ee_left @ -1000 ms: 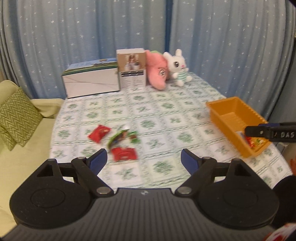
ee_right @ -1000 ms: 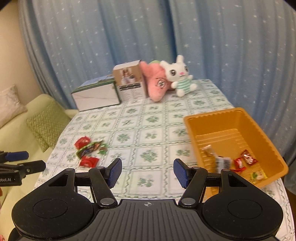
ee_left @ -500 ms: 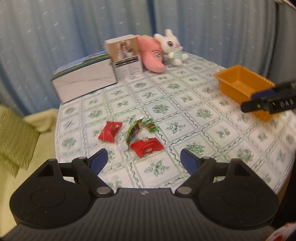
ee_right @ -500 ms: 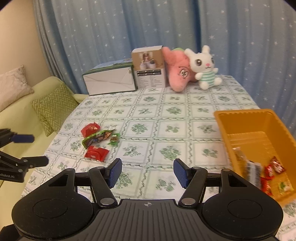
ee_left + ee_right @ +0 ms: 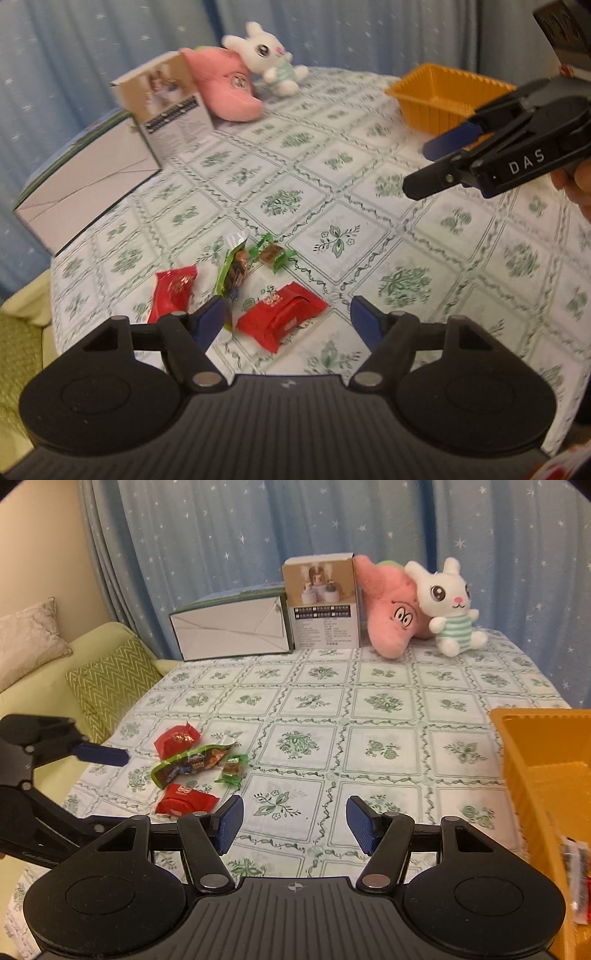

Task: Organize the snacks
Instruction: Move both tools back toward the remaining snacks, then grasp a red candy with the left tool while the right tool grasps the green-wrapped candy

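Several snacks lie together on the patterned tablecloth: a flat red packet [image 5: 282, 315] [image 5: 186, 799], a red pouch [image 5: 173, 291] [image 5: 176, 738], a long green packet [image 5: 234, 271] [image 5: 190, 762] and a small green-wrapped candy [image 5: 271, 254] [image 5: 232, 770]. My left gripper [image 5: 288, 319] is open and empty, hovering just above the flat red packet. My right gripper [image 5: 293, 821] is open and empty, to the right of the snacks. The orange bin [image 5: 443, 98] [image 5: 543, 775] stands at the table's right side with a wrapped snack [image 5: 574, 871] in it.
A white box [image 5: 231, 627], a brown carton [image 5: 321, 603], a pink plush [image 5: 391, 609] and a white bunny plush [image 5: 448, 605] line the back of the table. A green sofa with cushions [image 5: 107, 683] is at the left. Blue curtains hang behind.
Both grippers have moved left toward the snack pile. The left gripper has dropped closer to the flat red packet. The right gripper has left the bin. Both jaws stay open.
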`<state>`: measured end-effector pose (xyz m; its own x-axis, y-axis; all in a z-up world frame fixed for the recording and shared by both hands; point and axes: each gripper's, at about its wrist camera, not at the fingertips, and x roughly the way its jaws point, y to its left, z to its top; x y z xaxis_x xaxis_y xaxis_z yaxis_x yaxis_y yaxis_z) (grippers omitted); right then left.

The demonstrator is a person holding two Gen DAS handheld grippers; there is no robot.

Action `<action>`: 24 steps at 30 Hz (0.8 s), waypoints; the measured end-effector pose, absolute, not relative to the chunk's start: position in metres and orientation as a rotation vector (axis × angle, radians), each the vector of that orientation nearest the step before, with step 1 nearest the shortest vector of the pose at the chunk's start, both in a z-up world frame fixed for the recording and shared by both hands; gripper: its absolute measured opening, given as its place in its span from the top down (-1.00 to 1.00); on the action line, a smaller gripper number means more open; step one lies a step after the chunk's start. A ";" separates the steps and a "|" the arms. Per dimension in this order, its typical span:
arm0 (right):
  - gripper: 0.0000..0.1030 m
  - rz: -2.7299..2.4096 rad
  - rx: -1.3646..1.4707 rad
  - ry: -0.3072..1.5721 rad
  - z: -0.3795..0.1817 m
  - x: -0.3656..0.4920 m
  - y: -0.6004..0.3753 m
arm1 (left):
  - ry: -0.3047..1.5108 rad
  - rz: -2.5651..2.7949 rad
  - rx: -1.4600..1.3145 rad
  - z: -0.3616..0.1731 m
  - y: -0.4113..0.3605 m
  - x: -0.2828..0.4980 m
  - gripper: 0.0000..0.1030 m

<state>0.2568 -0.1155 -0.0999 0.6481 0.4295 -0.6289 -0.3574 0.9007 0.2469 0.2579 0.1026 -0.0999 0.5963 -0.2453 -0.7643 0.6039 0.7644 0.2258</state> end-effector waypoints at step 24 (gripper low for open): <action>-0.20 0.467 0.118 0.797 -0.141 0.298 -0.091 | 0.936 -0.685 0.519 -0.147 0.105 0.308 0.28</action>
<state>0.2983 -0.0905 -0.1409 0.6031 0.4457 -0.6615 -0.3584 0.8923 0.2744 0.3080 0.1045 -0.1473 0.4128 -0.3027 -0.8590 0.7270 0.6777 0.1105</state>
